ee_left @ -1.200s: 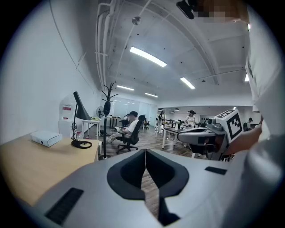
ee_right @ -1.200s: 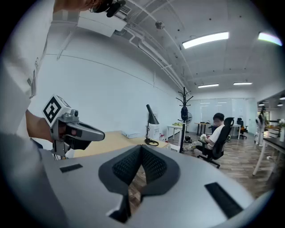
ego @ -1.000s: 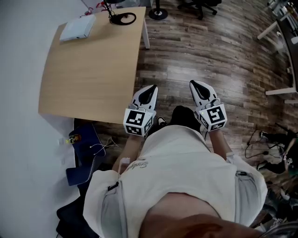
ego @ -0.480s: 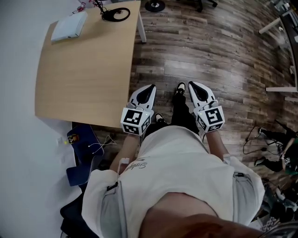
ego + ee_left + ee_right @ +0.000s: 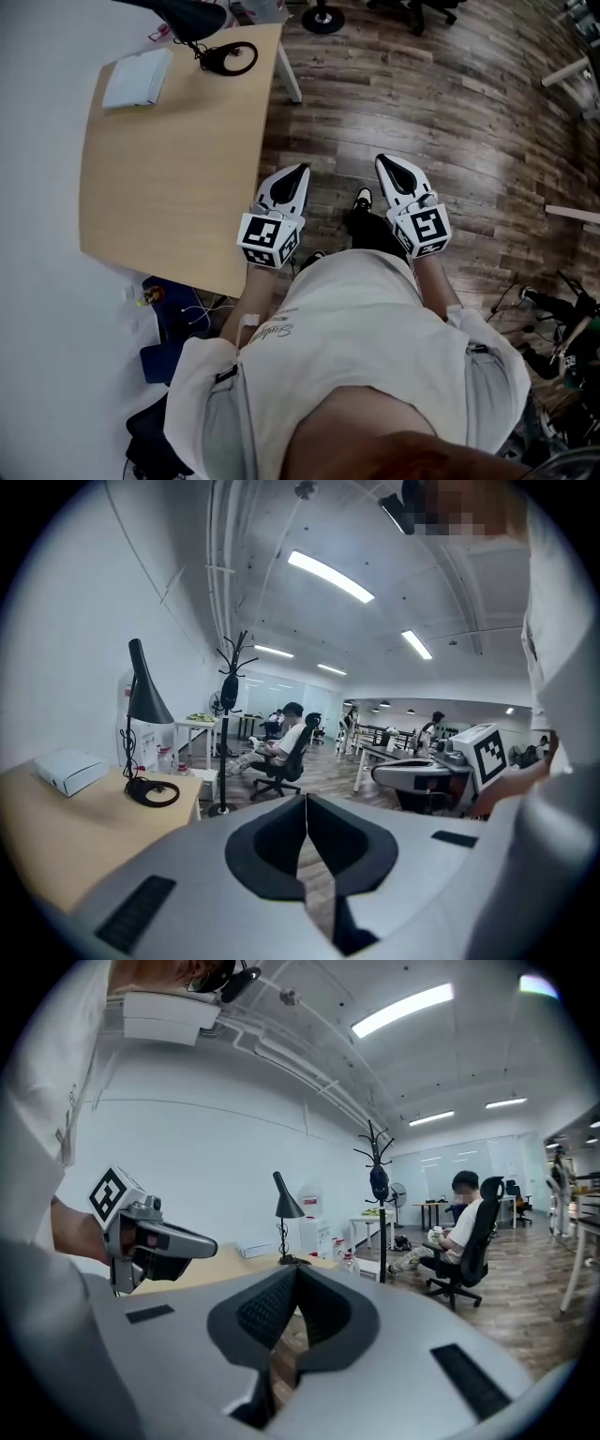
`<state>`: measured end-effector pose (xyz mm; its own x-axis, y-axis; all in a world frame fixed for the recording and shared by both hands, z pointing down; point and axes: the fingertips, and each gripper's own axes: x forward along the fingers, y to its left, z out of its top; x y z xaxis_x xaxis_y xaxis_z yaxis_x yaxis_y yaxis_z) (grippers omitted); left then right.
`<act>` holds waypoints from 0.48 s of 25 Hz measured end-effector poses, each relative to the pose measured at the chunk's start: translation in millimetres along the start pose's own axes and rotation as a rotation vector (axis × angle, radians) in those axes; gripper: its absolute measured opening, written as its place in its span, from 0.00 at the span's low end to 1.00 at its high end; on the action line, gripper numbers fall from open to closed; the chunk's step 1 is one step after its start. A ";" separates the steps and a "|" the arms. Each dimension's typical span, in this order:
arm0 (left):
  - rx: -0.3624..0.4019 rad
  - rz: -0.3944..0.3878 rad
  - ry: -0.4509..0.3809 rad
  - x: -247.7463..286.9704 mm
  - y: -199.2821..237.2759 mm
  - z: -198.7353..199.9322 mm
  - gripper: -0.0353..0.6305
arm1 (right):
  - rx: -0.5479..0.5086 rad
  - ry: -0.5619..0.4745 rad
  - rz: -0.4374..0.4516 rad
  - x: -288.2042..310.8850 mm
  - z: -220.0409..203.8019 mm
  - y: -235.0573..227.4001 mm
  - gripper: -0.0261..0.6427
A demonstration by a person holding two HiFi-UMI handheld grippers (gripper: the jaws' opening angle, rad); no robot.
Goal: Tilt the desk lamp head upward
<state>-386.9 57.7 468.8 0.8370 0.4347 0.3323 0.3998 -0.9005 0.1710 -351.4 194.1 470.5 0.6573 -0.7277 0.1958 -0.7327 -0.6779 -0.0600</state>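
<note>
At the far corner of the tabletop (image 5: 169,169), just right of a white box (image 5: 136,80), the desk lamp (image 5: 192,17) stands with its head aimed downward. Nearer the person, the left tongs (image 5: 301,172) hover beside the tabletop's edge and the right tongs (image 5: 382,161) over the floor (image 5: 422,103), both pressed together on nothing, well apart from the lamp. Judging by this, the tilt is not begun: reach, grasp and lift all remain.

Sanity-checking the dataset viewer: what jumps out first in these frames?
Two white grippers held low in front of the person: left gripper and right gripper, both shut and empty, over the wood floor beside the desk. The black desk lamp stands at the desk's far corner next to a white box, well away from both.
</note>
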 end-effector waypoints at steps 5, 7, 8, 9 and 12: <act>-0.015 0.066 -0.040 60.0 15.1 45.1 0.08 | -0.016 0.020 0.063 40.2 16.5 -65.2 0.03; -0.018 0.094 -0.050 77.0 24.5 56.5 0.08 | -0.023 0.029 0.083 53.2 18.2 -83.2 0.03; -0.023 0.107 -0.052 84.8 29.7 60.2 0.08 | -0.027 0.037 0.090 60.0 17.5 -91.1 0.03; -0.028 0.117 -0.051 91.9 34.4 62.8 0.08 | -0.030 0.045 0.097 66.7 16.7 -97.8 0.03; -0.027 0.130 -0.036 109.9 45.3 68.1 0.08 | -0.020 0.059 0.115 83.9 15.4 -111.7 0.03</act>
<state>-251.4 64.0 449.9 0.8942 0.3132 0.3198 0.2772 -0.9484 0.1538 -211.6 207.1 478.6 0.5575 -0.7929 0.2461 -0.8066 -0.5875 -0.0656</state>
